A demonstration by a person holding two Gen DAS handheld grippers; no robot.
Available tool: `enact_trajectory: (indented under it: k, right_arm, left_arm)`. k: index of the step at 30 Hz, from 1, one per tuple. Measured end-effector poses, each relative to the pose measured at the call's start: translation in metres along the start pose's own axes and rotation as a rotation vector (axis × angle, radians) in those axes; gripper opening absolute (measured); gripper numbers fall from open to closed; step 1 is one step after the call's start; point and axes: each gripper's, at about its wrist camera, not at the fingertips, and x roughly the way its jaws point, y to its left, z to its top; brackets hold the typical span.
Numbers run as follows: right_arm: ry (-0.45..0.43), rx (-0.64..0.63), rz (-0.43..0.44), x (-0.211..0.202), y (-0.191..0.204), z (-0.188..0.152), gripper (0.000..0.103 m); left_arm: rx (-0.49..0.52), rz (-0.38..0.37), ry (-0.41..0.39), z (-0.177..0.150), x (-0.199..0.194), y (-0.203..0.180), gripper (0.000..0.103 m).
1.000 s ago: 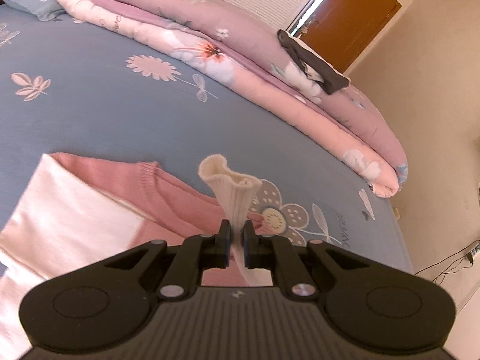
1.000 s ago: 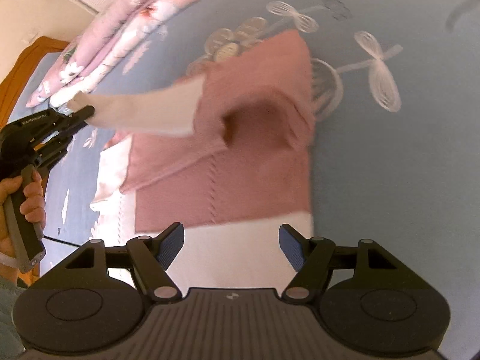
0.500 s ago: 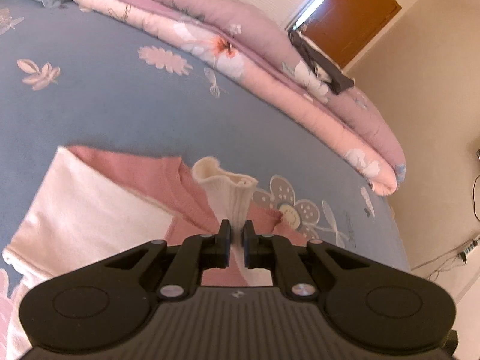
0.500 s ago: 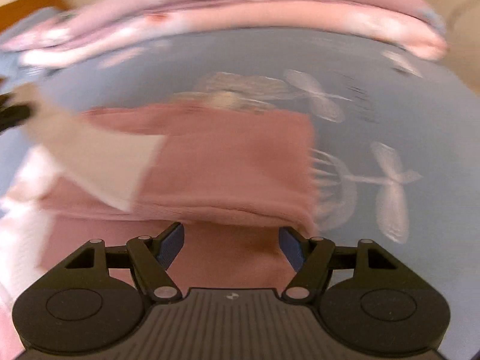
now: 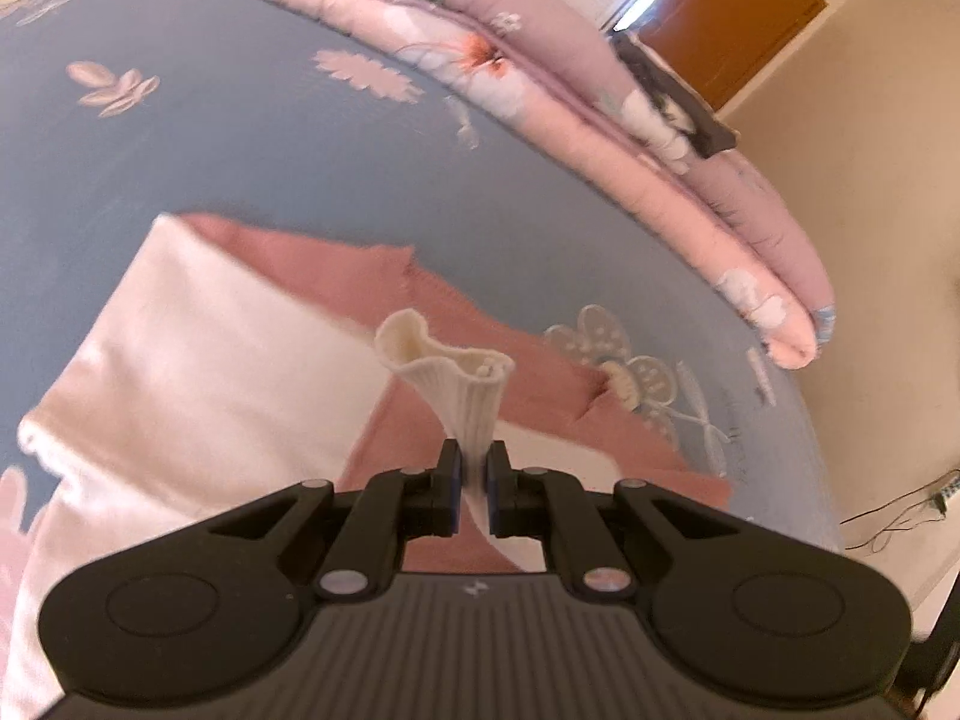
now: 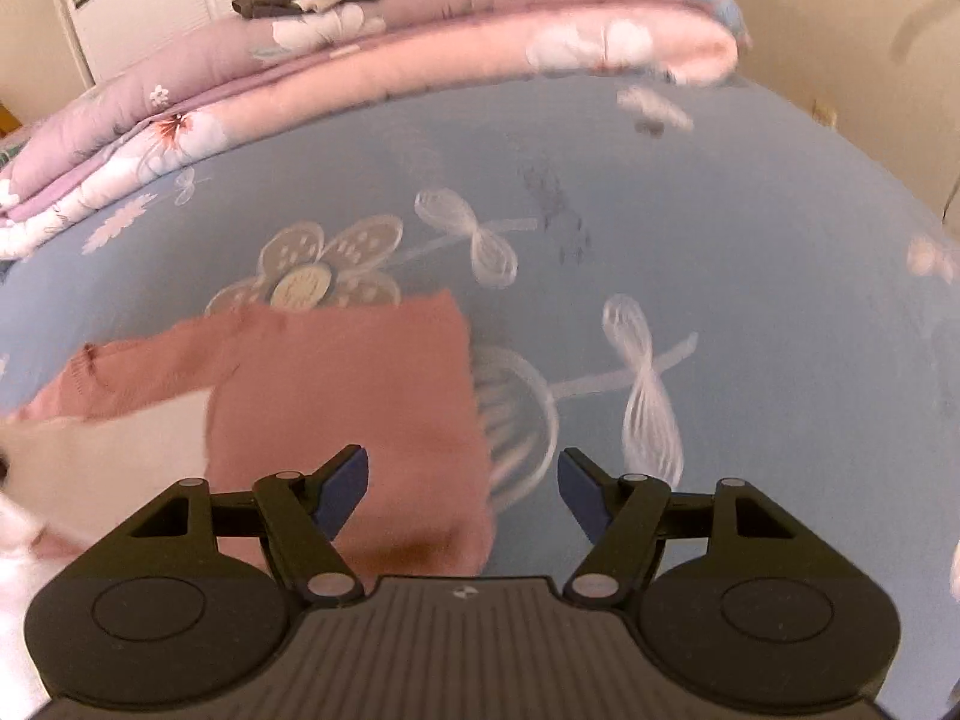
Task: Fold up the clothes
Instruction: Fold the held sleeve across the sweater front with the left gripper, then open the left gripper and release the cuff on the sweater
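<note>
The left gripper (image 5: pixel 473 480) has its fingers pinched tight on the ribbed cream cuff (image 5: pixel 447 369) of a sleeve — the knit flares out above the pads like a small trumpet, its rim wavy and open. Below it, the pink and cream sweater (image 5: pixel 288 312) lies spread on the bed (image 5: pixel 252 138), a soft fine-knit piece with a dusty-pink upper body and a broad cream panel that looks smooth and slightly fuzzy. The bed's sheet is flat blue cotton printed with pale flowers, leaves and dragonflies.

The right gripper (image 6: pixel 462 489) hangs over the sweater's other edge with its fingers spread wide and nothing between them; the blue pads stand apart above the pink knit (image 6: pixel 360 396), whose edge runs straight beside a printed fan shape on the sheet.

Along the far side of the bed a thick quilt (image 5: pixel 600 120) lies folded in long padded rolls — lilac on top, peach-pink beneath, scattered with white blossoms. A dark, flat garment (image 5: pixel 672 102) rests on its top. Beyond that stand a brown wooden door (image 5: pixel 750 18) and a plain cream wall (image 5: pixel 888 180).
</note>
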Motion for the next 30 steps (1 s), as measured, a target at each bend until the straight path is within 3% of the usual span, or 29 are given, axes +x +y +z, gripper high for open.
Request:
enact_trajectory:
  k: [3, 5, 11, 17, 19, 22, 23, 30]
  right_arm:
    - [0.010, -0.048, -0.039, 0.024, 0.006, 0.018, 0.074]
    - [0.075, -0.105, -0.060, 0.042, 0.012, 0.023, 0.074]
    - [0.157, -0.195, -0.063, 0.062, 0.019, 0.009, 0.074]
    - [0.161, -0.145, -0.033, 0.059, 0.019, 0.006, 0.074]
    - [0.162, -0.143, -0.019, 0.057, 0.022, 0.004, 0.074]
    - [0.166, -0.155, -0.014, 0.054, 0.027, 0.005, 0.074]
    - [0.163, -0.159, -0.014, 0.054, 0.029, 0.005, 0.074]
    - [0.106, -0.156, 0.011, 0.037, 0.035, 0.013, 0.074]
  left_arm:
    - [-0.019, 0.013, -0.023, -0.009, -0.006, 0.011, 0.006]
    - [-0.036, 0.033, -0.009, -0.015, -0.006, 0.018, 0.006]
    - [-0.062, 0.047, 0.004, -0.024, 0.001, 0.035, 0.008]
    - [-0.147, 0.059, -0.004, -0.016, 0.014, 0.053, 0.023]
    - [-0.181, 0.047, -0.008, -0.014, 0.016, 0.058, 0.035]
    - [-0.233, 0.026, -0.037, -0.010, 0.017, 0.062, 0.028]
    - [-0.214, 0.014, -0.055, -0.007, 0.014, 0.057, 0.009]
    - [-0.017, -0.106, -0.196, 0.018, -0.011, 0.024, 0.009]
